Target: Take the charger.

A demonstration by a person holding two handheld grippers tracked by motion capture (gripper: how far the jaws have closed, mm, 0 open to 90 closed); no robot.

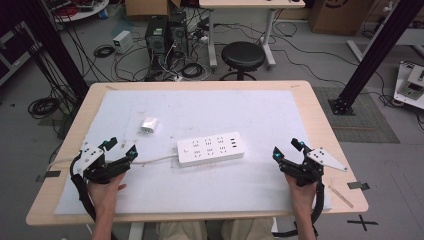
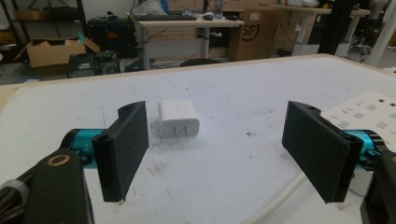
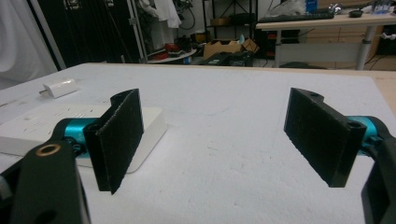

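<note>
Work is only just beginning, as far as I can judge: nothing is being held yet. Left hand-held gripper [image 1: 121, 146] is resting at the lower left of the high view, jaws spread wide and empty, and is pointing toward the charger [image 1: 149, 125], which is lying on the bench [image 1: 320, 120] up and right of it, well apart from the jaws. Right hand-held gripper [image 1: 287, 149] is sitting at the lower right, likewise wide open and empty. Strip [image 1: 210, 148] is lying mid-frame between them, its cord [image 1: 155, 160] running left. Grasping the charger and plugging it into the strip are probably all still ahead.
</note>
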